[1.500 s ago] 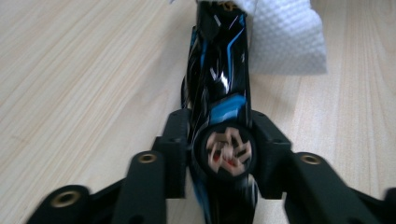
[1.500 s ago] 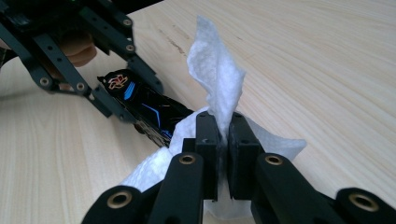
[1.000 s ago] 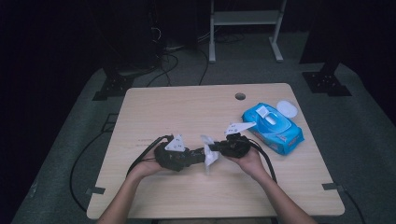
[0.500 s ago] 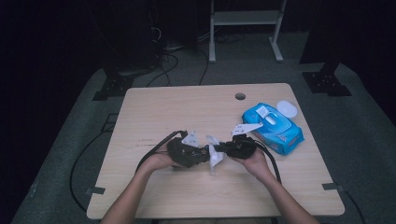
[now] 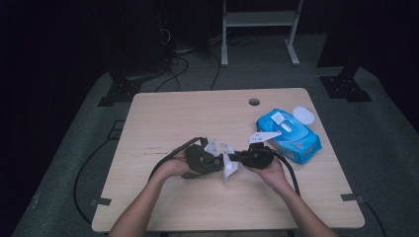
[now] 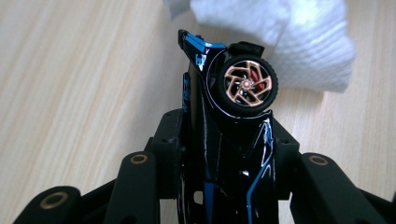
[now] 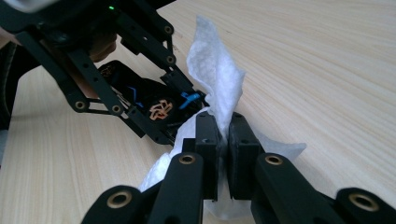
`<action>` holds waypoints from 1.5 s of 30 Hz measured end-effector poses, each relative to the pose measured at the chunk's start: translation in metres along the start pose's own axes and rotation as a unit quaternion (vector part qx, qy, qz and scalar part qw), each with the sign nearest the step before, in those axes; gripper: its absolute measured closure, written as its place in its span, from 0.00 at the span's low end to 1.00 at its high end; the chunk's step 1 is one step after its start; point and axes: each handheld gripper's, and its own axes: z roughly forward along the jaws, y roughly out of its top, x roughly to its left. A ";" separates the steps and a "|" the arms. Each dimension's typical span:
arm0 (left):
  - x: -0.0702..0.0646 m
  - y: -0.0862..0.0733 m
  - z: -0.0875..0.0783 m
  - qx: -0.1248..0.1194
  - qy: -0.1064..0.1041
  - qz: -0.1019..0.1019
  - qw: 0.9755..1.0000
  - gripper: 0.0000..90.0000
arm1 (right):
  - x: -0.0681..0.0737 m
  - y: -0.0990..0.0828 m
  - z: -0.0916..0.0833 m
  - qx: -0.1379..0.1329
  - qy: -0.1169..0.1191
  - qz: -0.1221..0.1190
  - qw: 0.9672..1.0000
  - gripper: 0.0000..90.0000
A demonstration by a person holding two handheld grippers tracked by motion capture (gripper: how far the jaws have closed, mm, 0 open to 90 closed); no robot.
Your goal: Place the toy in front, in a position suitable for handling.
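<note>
Item: my left gripper point(image 5: 210, 159), jaws just closed further, clamped on black toy car point(image 6: 224, 135), now nearer mid-table than a second ago. Item: my right gripper point(image 7: 223, 140), pinched on white wipe point(image 7: 215, 79), wipe touching car's nose above table point(image 5: 163, 118).

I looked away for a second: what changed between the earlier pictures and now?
The left gripper, gripping the black toy car with copper wheels, moved right toward the right gripper, its jaws closing further on the car. The right gripper stayed shut on the white wipe. The blue wipe pack and wooden table stayed put.
</note>
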 end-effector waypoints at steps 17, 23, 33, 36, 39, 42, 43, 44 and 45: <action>-0.010 -0.010 -0.028 -0.162 0.024 -0.022 0.986 0.64 | 0.021 0.031 -0.015 -0.077 0.051 -0.014 0.996 0.94; -0.011 -0.016 -0.032 -0.179 0.021 -0.027 0.983 0.64 | 0.011 0.020 -0.016 -0.066 0.034 -0.001 0.997 0.93; -0.012 -0.017 -0.035 -0.189 0.027 -0.025 0.981 0.63 | 0.014 0.025 -0.017 -0.083 0.045 -0.001 0.996 0.94; -0.012 -0.018 -0.035 -0.193 0.025 -0.030 0.980 0.63 | 0.009 0.018 -0.015 -0.075 0.042 0.009 0.996 0.94; -0.012 -0.018 -0.035 -0.194 0.026 -0.030 0.980 0.63 | 0.006 0.014 -0.014 -0.067 0.037 0.011 0.997 0.94; -0.012 -0.017 -0.034 -0.197 0.024 -0.030 0.980 0.63 | 0.007 0.016 -0.017 -0.073 0.043 0.014 0.996 0.94; -0.012 -0.017 -0.034 -0.198 0.023 -0.029 0.979 0.63 | 0.008 0.018 -0.018 -0.075 0.046 0.014 0.996 0.94; -0.012 -0.016 -0.034 -0.199 0.023 -0.030 0.979 0.63 | 0.009 0.019 -0.020 -0.078 0.046 0.010 0.996 0.94; -0.012 -0.016 -0.034 -0.200 0.023 -0.031 0.979 0.63 | 0.009 0.020 -0.021 -0.081 0.048 0.010 0.996 0.94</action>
